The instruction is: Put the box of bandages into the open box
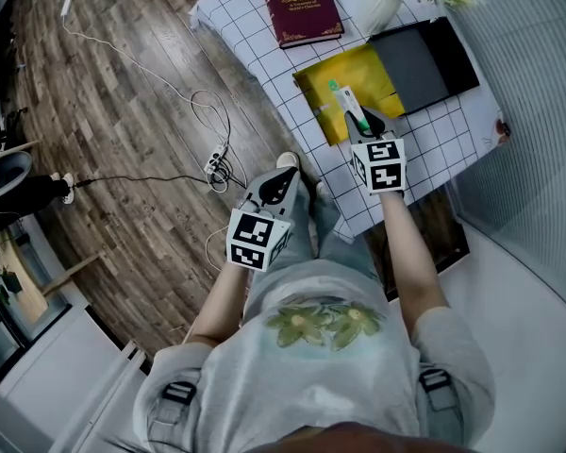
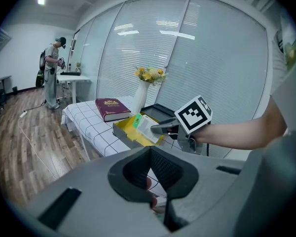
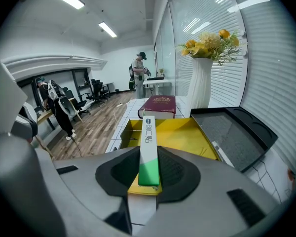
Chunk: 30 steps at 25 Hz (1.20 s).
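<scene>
Evidently for release, the slim white-and-green bandage box (image 3: 149, 152) is clamped by the right gripper (image 1: 357, 123) over the yellow open box (image 1: 319, 92), upper centre; the left gripper (image 1: 285, 179) is closed, empty.

No wording legible, dark print on the narrow edge of the slim white-and-green cardboard box (image 3: 148, 147) too small to read, gold emblem and lettering on the maroon hardcover book (image 1: 301, 6) blurred, black-and-white square codes on the white marker cubes (image 1: 381, 166).
</scene>
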Each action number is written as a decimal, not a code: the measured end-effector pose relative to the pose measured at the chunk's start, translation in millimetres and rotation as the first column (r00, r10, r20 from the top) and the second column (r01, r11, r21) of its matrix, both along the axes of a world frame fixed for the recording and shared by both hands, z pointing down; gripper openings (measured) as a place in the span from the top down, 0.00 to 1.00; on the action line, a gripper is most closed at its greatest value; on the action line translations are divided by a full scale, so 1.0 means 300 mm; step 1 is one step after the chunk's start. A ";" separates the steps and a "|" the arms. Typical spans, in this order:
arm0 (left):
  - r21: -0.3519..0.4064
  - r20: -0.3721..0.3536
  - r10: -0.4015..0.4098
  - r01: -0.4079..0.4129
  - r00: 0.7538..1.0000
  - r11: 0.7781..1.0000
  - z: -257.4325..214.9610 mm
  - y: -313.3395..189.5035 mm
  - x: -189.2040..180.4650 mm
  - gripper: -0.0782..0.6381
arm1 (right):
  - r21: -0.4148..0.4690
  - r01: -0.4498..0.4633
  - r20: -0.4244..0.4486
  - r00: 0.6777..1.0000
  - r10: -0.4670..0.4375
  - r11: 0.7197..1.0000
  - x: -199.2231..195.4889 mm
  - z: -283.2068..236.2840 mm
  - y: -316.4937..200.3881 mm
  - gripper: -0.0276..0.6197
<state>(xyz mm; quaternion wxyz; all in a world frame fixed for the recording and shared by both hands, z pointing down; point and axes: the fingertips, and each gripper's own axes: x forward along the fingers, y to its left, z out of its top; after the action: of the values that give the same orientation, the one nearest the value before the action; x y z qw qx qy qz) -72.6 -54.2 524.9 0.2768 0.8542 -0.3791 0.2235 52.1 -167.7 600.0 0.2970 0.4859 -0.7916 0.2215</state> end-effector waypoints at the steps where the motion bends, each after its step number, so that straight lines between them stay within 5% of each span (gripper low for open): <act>1: -0.001 0.000 0.000 0.000 1.000 1.000 0.001 0.002 -0.002 0.88 | -0.002 0.002 -0.002 1.000 -0.002 1.000 -0.001 0.003 0.001 0.82; 30: 0.008 -0.001 -0.043 0.043 0.999 0.999 -0.010 0.044 -0.075 0.88 | -0.049 0.016 -0.079 0.997 -0.020 0.999 -0.029 0.087 0.028 0.82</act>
<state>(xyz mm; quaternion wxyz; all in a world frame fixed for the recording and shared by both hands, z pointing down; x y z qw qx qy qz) -95.1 -41.1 521.8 0.2785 0.8471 -0.3980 0.2156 43.3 -159.2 626.1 0.3420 0.4798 -0.7779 0.2186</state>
